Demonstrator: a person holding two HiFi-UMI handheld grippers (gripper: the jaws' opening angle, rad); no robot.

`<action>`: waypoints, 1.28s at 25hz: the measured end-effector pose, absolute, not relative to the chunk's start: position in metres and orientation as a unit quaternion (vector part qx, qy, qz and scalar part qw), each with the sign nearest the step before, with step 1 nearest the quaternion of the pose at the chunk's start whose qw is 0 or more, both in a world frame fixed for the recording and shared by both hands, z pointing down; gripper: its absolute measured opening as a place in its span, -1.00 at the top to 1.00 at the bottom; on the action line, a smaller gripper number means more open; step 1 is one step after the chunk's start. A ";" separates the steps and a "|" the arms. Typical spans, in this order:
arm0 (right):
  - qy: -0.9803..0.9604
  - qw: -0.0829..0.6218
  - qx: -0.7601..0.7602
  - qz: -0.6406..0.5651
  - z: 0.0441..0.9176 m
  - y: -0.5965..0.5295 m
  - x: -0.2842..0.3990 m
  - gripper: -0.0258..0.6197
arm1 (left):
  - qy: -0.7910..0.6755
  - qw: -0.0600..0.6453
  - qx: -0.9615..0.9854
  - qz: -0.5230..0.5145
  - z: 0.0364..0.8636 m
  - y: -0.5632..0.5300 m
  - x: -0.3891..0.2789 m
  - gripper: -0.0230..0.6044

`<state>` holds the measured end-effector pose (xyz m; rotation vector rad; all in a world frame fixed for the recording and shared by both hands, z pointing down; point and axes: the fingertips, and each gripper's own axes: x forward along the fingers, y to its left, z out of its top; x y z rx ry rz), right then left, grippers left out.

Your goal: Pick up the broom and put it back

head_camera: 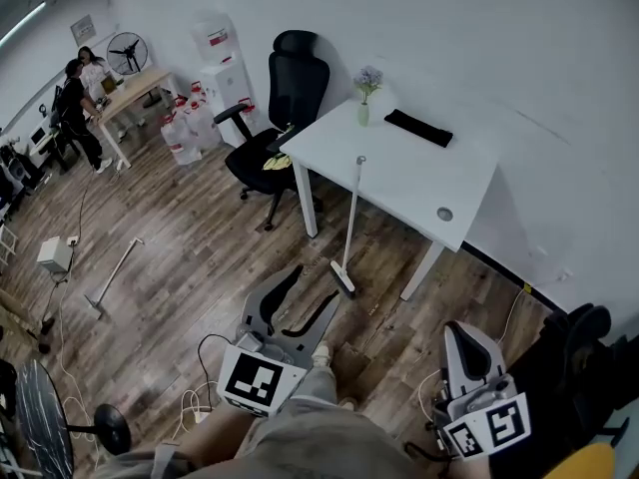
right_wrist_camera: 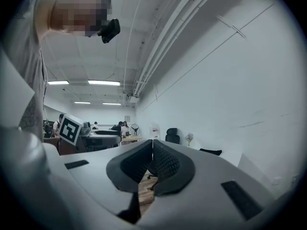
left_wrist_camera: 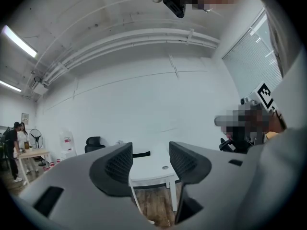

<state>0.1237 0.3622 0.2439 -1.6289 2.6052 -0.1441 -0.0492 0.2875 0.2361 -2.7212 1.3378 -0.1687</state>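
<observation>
Broom point(head_camera: 350, 223) leans upright on desk point(head_camera: 409, 178) edge, head on floor. Left hand-held gripper point(head_camera: 317, 283) wide, gripping nothing; right hand-held gripper point(head_camera: 459, 332) closed, empty. Risk: nudge slides handle along edge, toppling broom.

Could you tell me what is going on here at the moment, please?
A person holds a gripper in each hand over a wood floor. The broom leans against the white table, its head on the floor, and neither gripper touches it. The left gripper is open and empty, facing the broom; the right gripper is shut with nothing in it.
</observation>
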 end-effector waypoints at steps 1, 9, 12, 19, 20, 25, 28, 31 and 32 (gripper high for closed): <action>0.846 0.031 -0.530 -0.048 0.246 0.360 0.124 0.83 | 0.439 0.050 -0.895 -0.055 0.237 0.286 -0.049 0.14; 0.856 0.033 -0.515 -0.039 0.248 0.325 0.116 0.83 | 0.427 0.018 -0.902 -0.062 0.263 0.245 -0.052 0.13; 0.858 0.030 -0.512 -0.035 0.251 0.303 0.114 0.83 | 0.423 0.014 -0.904 -0.062 0.268 0.218 -0.052 0.13; 0.847 0.005 -0.528 -0.060 0.275 0.224 0.118 0.82 | 0.412 0.000 -0.908 -0.075 0.286 0.135 -0.051 0.13; 0.846 0.001 -0.529 -0.063 0.277 0.212 0.117 0.82 | 0.411 -0.002 -0.908 -0.075 0.287 0.122 -0.051 0.13; 0.841 -0.012 -0.537 -0.070 0.280 0.142 0.116 0.82 | 0.401 -0.008 -0.912 -0.086 0.296 0.052 -0.050 0.13; 0.836 -0.017 -0.543 -0.078 0.285 0.102 0.114 0.82 | 0.392 -0.009 -0.915 -0.096 0.305 0.008 -0.048 0.13; 0.829 -0.023 -0.552 -0.089 0.295 0.064 0.116 0.82 | 0.381 -0.014 -0.918 -0.106 0.318 -0.033 -0.045 0.13; 0.826 -0.026 -0.555 -0.092 0.299 0.052 0.117 0.82 | 0.376 -0.017 -0.920 -0.111 0.324 -0.045 -0.044 0.13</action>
